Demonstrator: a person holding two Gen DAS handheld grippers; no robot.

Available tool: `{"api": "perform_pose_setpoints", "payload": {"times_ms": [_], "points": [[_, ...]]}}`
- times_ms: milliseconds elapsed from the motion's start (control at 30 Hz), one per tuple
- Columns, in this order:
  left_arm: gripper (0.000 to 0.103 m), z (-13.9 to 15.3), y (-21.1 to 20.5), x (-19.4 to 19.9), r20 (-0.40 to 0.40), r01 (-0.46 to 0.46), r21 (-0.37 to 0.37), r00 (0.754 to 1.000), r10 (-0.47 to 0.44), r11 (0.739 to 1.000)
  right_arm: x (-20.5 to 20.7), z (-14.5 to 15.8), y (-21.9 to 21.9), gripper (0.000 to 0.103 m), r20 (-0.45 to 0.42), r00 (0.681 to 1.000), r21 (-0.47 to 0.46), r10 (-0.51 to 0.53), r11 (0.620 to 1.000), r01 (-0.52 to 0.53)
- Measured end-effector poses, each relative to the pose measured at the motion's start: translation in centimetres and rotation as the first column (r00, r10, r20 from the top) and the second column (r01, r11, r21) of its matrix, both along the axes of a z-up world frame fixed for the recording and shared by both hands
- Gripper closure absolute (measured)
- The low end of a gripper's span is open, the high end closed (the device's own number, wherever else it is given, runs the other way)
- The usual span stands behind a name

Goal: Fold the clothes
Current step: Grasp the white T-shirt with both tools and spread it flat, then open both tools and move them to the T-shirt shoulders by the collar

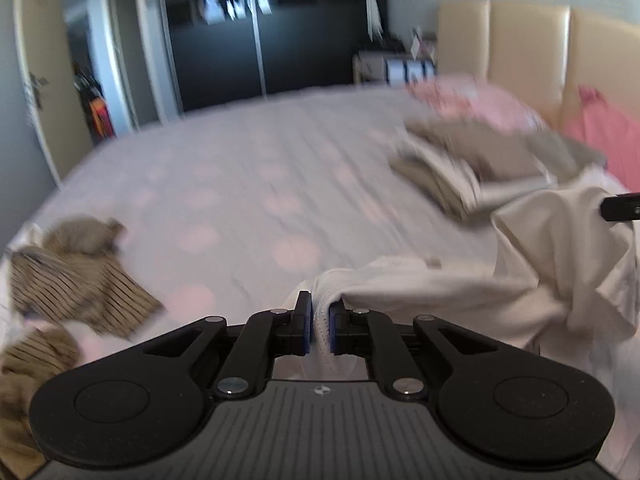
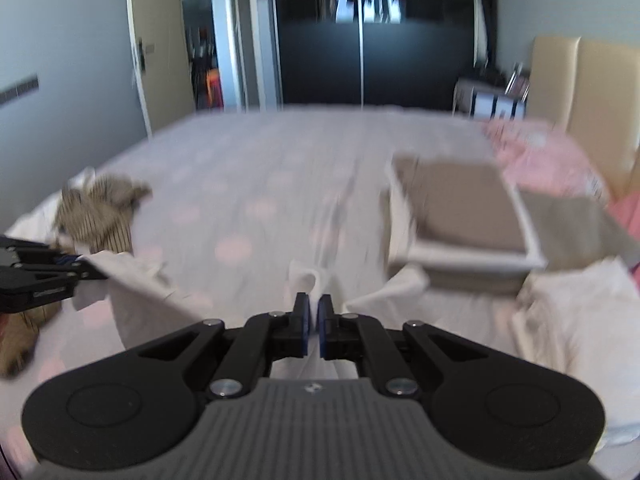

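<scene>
I hold a white garment (image 1: pixel 500 288) between both grippers above the bed. My left gripper (image 1: pixel 320 322) is shut on one bunched edge of it; the cloth runs right and hangs in folds. My right gripper (image 2: pixel 314 320) is shut on another edge of the white garment (image 2: pixel 308 280). In the right wrist view the left gripper (image 2: pixel 76 266) shows at the far left with the cloth (image 2: pixel 140 280) stretched from it. In the left wrist view a part of the right gripper (image 1: pixel 620 208) shows at the right edge.
The bed (image 1: pixel 240 184) has a pale dotted sheet. A folded stack of beige and white clothes (image 2: pixel 464 220) lies at the right, with pink cloth (image 2: pixel 548 160) behind it. Crumpled brown striped clothes (image 1: pixel 72 280) lie at the left. A cream headboard (image 1: pixel 528 48) and dark wardrobe (image 2: pixel 360 40) stand behind.
</scene>
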State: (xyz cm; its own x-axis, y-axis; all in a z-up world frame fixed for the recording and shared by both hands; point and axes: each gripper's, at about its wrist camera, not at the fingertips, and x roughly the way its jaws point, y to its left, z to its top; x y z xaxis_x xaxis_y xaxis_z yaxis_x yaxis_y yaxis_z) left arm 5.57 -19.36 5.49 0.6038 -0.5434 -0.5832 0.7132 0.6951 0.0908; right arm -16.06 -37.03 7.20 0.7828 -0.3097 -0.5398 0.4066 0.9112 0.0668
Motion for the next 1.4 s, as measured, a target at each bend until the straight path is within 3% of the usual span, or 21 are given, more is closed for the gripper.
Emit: {"api": "perform_pose_setpoints", "payload": {"times_ms": [200,367,500,700,867,1033,1100,1167,1233,1400], "points": [[0.097,6.3,5.2,1.0,0.092,-0.125,-0.114,0.986,0.136,0.986,-3.4,5.6,-0.3,0.099,0.149,0.986,-0.088,-0.081,0.992,0.095],[0.097,6.7,9.3,2.6,0.083,-0.233,-0.106,0.967,0.242,0.967,-6.1,6.4,-1.5,0.100,0.157,0.975,-0.090,-0.155,0.981,0.170],[0.097,4.2,11.1,2.7,0.052,-0.250,0.001,0.967,0.249,0.968,-6.7,4.4,-1.9,0.103,0.066,0.987,-0.041,-0.146,0.988,0.149],[0.097,-1.6,13.7,1.6,-0.033,-0.212,0.204,0.974,0.223,0.956,-7.3,0.4,-1.3,0.103,-0.106,0.992,0.007,-0.071,0.997,0.072],[0.097,-6.6,14.5,0.0,-0.096,-0.148,0.379,0.975,0.198,0.913,-6.3,-3.1,0.3,0.103,-0.216,0.976,0.036,0.015,0.999,-0.008],[0.091,-9.8,15.6,-0.3,-0.194,-0.085,0.462,0.961,0.195,0.883,-4.0,-5.6,2.3,0.101,-0.287,0.953,0.047,0.097,0.995,-0.087],[0.087,-10.0,15.9,-0.6,-0.218,-0.063,0.454,0.959,0.179,0.889,-3.0,-6.2,3.0,0.100,-0.305,0.944,0.047,0.127,0.992,-0.118],[0.073,-9.2,15.9,-1.1,-0.235,-0.030,0.427,0.962,0.143,0.904,-2.1,-6.6,3.3,0.098,-0.313,0.938,0.045,0.146,0.989,-0.139],[0.051,-7.9,15.7,-1.6,-0.233,-0.004,0.381,0.967,0.100,0.924,-1.3,-7.0,3.7,0.098,-0.320,0.933,0.048,0.162,0.987,-0.155],[0.051,-6.2,14.8,-0.5,-0.241,-0.014,0.270,0.967,0.082,0.963,1.6,-7.8,3.9,0.096,-0.335,0.922,0.057,0.192,0.981,-0.183]]}}
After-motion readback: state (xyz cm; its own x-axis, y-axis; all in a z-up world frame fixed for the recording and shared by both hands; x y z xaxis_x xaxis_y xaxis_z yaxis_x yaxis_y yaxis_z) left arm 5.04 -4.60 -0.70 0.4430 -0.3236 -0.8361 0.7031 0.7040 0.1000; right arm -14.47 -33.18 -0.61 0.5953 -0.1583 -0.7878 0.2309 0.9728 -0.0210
